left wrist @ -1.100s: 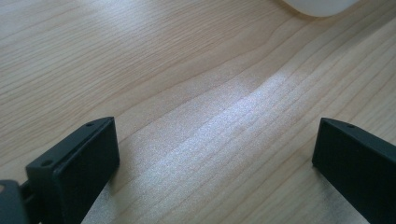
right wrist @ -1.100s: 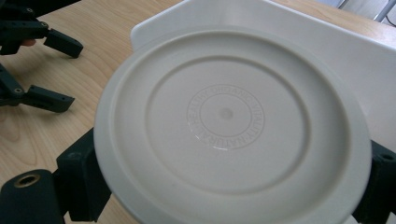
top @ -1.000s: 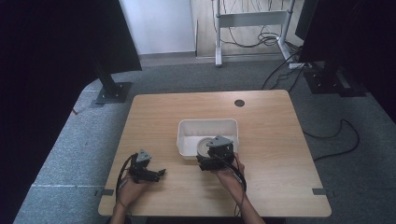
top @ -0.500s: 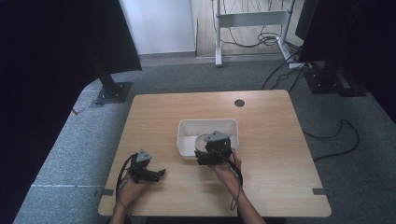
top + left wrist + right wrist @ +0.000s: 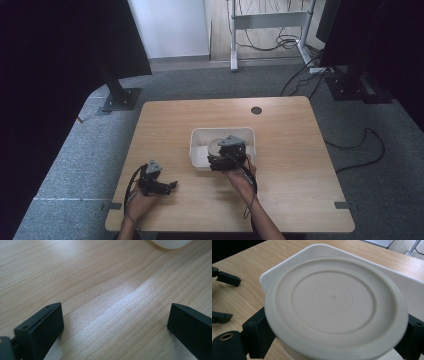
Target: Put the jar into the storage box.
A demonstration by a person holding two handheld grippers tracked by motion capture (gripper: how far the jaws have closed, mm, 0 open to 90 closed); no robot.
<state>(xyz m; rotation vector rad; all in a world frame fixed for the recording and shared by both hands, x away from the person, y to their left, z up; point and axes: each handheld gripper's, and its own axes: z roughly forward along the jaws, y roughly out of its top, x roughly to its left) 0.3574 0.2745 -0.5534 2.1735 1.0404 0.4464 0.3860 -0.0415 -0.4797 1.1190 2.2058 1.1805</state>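
1. The right gripper (image 5: 334,340) has its two matte black jaws closed against opposite edges of a round cream plastic lid (image 5: 335,306), one blocky jaw at each side of the rim.
2. The lid is a smooth, slightly glossy disc with a raised outer rim, a shallow stepped ring inside it, and a small embossed circle of lettering around a central dot; the lettering is too fine to read.
3. In the high view the right gripper (image 5: 226,155) sits over the near part of a white tray (image 5: 200,150), with the lid (image 5: 216,146) showing pale beside it, over the tray's interior.
4. The tray (image 5: 409,287) is a rectangular tub of smooth white plastic with rounded corners and thin upright walls; it lies behind and under the lid in the right gripper view.
5. The left gripper (image 5: 115,322) holds its flat-faced black jaws wide apart with bare wood between them, gripping nothing.
6. In the high view the left gripper (image 5: 167,186) rests low near the front left of the table (image 5: 290,130), well apart from the tray.
7. The table is pale wood-grain laminate with rounded corners, a soft sheen, and a dark round grommet hole (image 5: 256,110) near its far edge.
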